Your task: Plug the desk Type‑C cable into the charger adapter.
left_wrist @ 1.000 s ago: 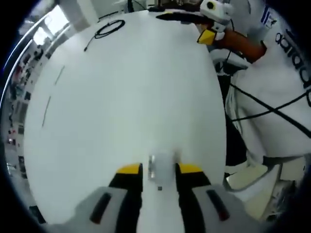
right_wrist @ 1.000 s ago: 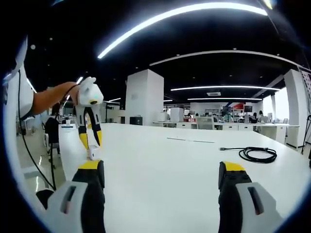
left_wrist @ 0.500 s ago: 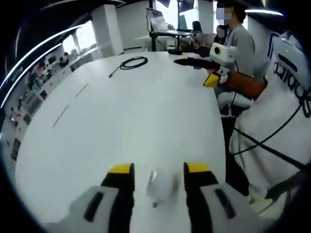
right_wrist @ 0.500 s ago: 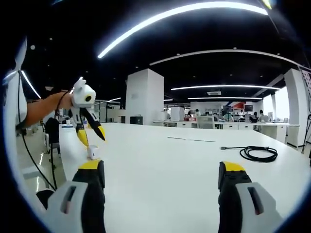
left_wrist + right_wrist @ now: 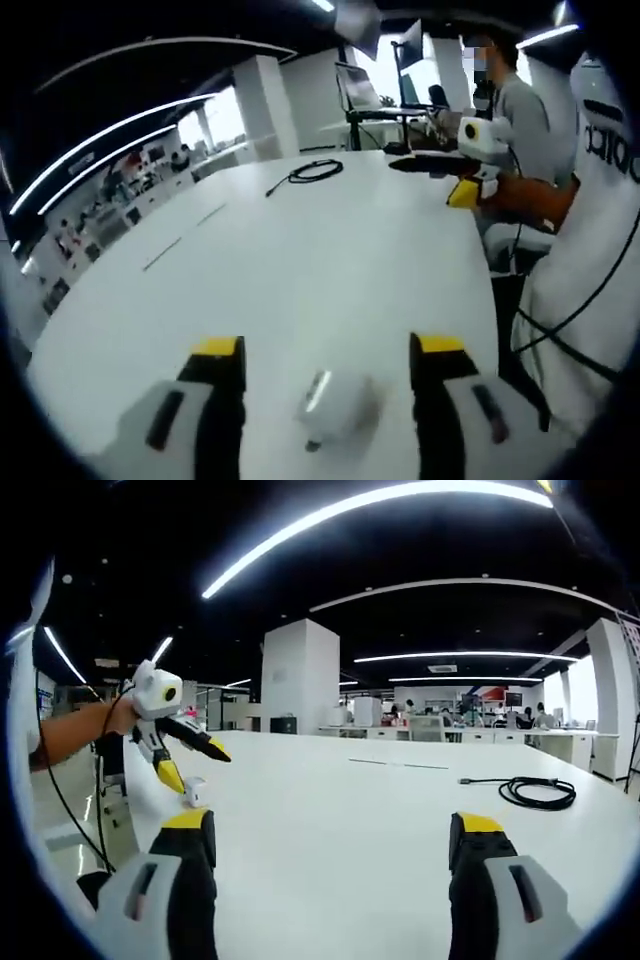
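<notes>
A small white charger adapter (image 5: 335, 405) lies on the white table (image 5: 300, 260) between the spread fingers of my left gripper (image 5: 330, 350), which is open and not touching it. The right gripper view catches the same adapter (image 5: 193, 790) at the left, with the left gripper (image 5: 195, 762) open over it. A coiled black Type-C cable (image 5: 312, 171) rests at the table's far end, its plug end pointing out; it is the cable (image 5: 535, 792) at the right in the right gripper view. My right gripper (image 5: 330, 830) is open and holds nothing; it also appears as the right gripper (image 5: 455, 178).
A person in a white top (image 5: 600, 230) stands at the table's right edge, with black leads hanging. Another person in grey (image 5: 515, 110) stands behind near monitors. Thin dark lines (image 5: 180, 240) mark the tabletop. Desks and a white pillar (image 5: 297, 680) fill the background.
The left gripper opened and let go of the adapter, which now lies on the table. It then tilted up and drew back. The right gripper stayed still and open.
</notes>
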Motion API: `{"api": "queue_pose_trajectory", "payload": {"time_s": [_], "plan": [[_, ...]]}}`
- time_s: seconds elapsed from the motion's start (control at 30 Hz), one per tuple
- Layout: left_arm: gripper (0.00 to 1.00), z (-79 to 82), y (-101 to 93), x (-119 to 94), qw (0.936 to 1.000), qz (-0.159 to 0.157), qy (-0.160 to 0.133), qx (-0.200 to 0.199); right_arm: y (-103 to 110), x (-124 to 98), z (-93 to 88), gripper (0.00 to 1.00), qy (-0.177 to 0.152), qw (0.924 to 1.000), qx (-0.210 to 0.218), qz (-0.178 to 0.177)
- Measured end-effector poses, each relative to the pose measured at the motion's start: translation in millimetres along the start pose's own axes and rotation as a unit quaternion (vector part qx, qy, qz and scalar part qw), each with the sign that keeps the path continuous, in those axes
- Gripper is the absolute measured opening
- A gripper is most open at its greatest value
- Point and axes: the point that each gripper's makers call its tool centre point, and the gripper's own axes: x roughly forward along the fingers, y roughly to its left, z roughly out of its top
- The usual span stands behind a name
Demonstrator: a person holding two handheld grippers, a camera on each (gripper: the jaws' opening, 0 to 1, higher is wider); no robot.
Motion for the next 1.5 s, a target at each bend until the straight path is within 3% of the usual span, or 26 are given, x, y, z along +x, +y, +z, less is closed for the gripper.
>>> {"api": "queue_pose_trajectory", "payload": {"time_s": [0.23,0.3,0.37,0.43,0.63,0.8,0.93,1.1,1.33,1.5], "plan": [[0.79,3.1,1.4,-3.4,0.9954,0.056,-0.066,-0.042,2.9,0.7,1.7,0.98,0.0,1.0,0.0,0.002],[0.87,-0.8,13.2,-7.3,0.9884,0.117,-0.072,-0.064,3.1,0.6,1.7,0.98,0.0,1.0,-0.001,0.003],[0.88,7.8,16.9,-12.9,0.981,0.15,-0.108,-0.059,2.2,0.5,1.5,0.98,0.0,1.0,-0.001,0.001],[0.92,15.7,14.8,-16.5,0.9749,0.162,-0.139,-0.063,2.3,0.6,1.1,0.98,0.0,1.0,0.0,0.001],[1.0,10.2,7.4,-12.2,0.9711,0.175,-0.146,-0.071,4.8,1.9,-1.6,0.98,0.005,1.0,0.0,0.003],[1.0,21.4,9.2,-23.1,0.9473,0.209,-0.216,-0.111,5.6,2.4,-0.8,0.98,0.004,1.0,-0.001,0.004],[1.0,22.8,8.6,-29.8,0.9392,0.237,-0.229,-0.096,5.8,2.5,-0.6,0.98,0.005,1.0,-0.003,0.004],[1.0,19.6,15.2,-37.4,0.9323,0.272,-0.22,-0.092,6.2,2.4,0.6,0.99,0.003,1.0,-0.003,0.003],[1.0,24.9,8.0,-45.9,0.9195,0.285,-0.254,-0.093,3.2,2.1,1.3,0.99,0.001,1.0,-0.004,-0.006],[1.0,17.4,7.1,-45.4,0.9196,0.289,-0.248,-0.096,3.7,2.7,1.1,0.99,-0.001,1.0,-0.004,-0.008]]}}
